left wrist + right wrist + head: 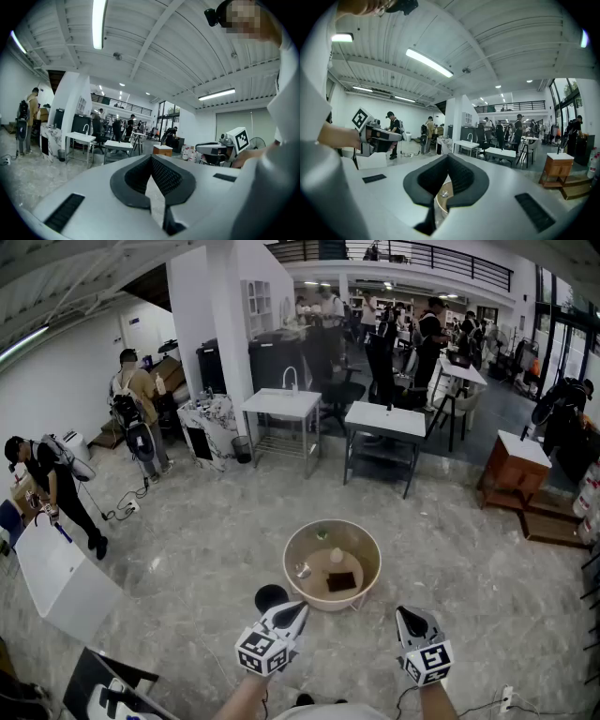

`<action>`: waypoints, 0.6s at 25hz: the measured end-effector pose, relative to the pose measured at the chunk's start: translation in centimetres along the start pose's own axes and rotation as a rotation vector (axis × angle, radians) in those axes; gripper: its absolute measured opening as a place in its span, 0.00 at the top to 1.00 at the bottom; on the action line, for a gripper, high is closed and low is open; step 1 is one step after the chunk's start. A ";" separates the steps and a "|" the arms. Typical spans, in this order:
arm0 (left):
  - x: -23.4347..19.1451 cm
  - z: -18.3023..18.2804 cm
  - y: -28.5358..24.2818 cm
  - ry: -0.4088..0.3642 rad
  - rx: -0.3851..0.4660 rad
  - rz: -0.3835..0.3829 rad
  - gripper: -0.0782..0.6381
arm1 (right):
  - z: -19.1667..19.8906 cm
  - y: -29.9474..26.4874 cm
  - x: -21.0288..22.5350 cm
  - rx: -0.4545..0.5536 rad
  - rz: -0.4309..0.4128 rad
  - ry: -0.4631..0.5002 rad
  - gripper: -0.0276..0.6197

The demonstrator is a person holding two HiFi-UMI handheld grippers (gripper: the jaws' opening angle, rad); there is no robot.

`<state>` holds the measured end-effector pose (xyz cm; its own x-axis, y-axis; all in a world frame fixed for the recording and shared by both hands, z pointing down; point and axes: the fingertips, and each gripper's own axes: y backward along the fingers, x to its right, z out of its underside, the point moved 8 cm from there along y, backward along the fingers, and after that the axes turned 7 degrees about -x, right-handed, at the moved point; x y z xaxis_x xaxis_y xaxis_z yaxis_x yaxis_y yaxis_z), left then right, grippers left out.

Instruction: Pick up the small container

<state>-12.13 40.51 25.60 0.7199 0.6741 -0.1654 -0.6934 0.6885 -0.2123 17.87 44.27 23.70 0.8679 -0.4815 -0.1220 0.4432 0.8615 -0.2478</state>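
Small container (336, 556) inside round basin (377, 564)

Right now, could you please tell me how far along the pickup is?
Nothing looks done: the small pale container lies inside the round beige tub. Nothing is in hand: left claw and right claw are shut, empty, short of the tub. Reach, grasp, lift remain.

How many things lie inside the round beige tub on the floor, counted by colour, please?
Green item: 1
White item: 1
Dark brown square: 1
Silvery item: 1
Total: 4
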 end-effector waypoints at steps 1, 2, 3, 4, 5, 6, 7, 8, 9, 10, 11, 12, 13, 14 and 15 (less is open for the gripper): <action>0.0 0.1 0.0 0.000 -0.001 0.001 0.87 | 0.0 0.0 0.0 0.000 0.000 0.001 0.94; 0.0 0.2 0.0 -0.001 -0.002 0.001 0.87 | 0.1 0.0 -0.1 0.000 0.000 0.003 0.94; 0.0 0.3 0.0 -0.001 -0.002 0.002 0.87 | 0.1 -0.1 -0.1 0.001 0.000 0.004 0.94; 0.0 0.3 0.0 -0.001 -0.003 0.002 0.87 | 0.1 -0.1 -0.2 0.002 0.000 0.005 0.94; 0.0 0.4 0.1 0.000 -0.004 0.003 0.87 | 0.1 0.0 -0.2 0.003 -0.001 0.006 0.94; 0.1 0.4 0.1 0.000 -0.005 0.003 0.87 | 0.1 0.0 -0.2 0.005 -0.002 0.007 0.94; 0.1 0.4 0.0 0.000 -0.005 0.004 0.87 | 0.1 0.1 -0.2 0.005 -0.003 0.008 0.94; 0.2 0.3 0.0 0.000 -0.006 0.005 0.87 | 0.1 0.1 -0.1 0.005 -0.003 0.008 0.94; 0.3 0.2 -0.1 0.000 -0.006 0.005 0.87 | 0.0 0.1 0.0 0.005 -0.004 0.007 0.94; 0.4 0.1 -0.2 0.000 -0.006 0.006 0.87 | 0.0 0.1 0.1 0.006 -0.004 0.005 0.94; 0.4 0.1 -0.3 0.000 -0.005 0.007 0.87 | 0.0 0.1 0.2 0.007 -0.004 0.001 0.94; 0.4 0.2 -0.3 0.000 -0.004 0.007 0.87 | 0.0 0.1 0.2 0.008 -0.005 -0.004 0.94; 0.5 0.3 -0.3 0.000 -0.004 0.007 0.87 | 0.1 0.2 0.1 0.009 -0.006 -0.009 0.94; 0.5 0.4 -0.2 0.000 -0.005 0.007 0.87 | 0.2 0.2 0.0 0.009 -0.007 -0.014 0.94; 0.6 0.4 -0.1 0.000 -0.005 0.007 0.87 | 0.3 0.3 0.0 0.010 -0.008 -0.018 0.94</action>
<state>-11.63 40.89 25.92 0.7152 0.6788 -0.1667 -0.6981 0.6825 -0.2163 18.03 44.54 23.88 0.8680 -0.4858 -0.1030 0.4525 0.8591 -0.2394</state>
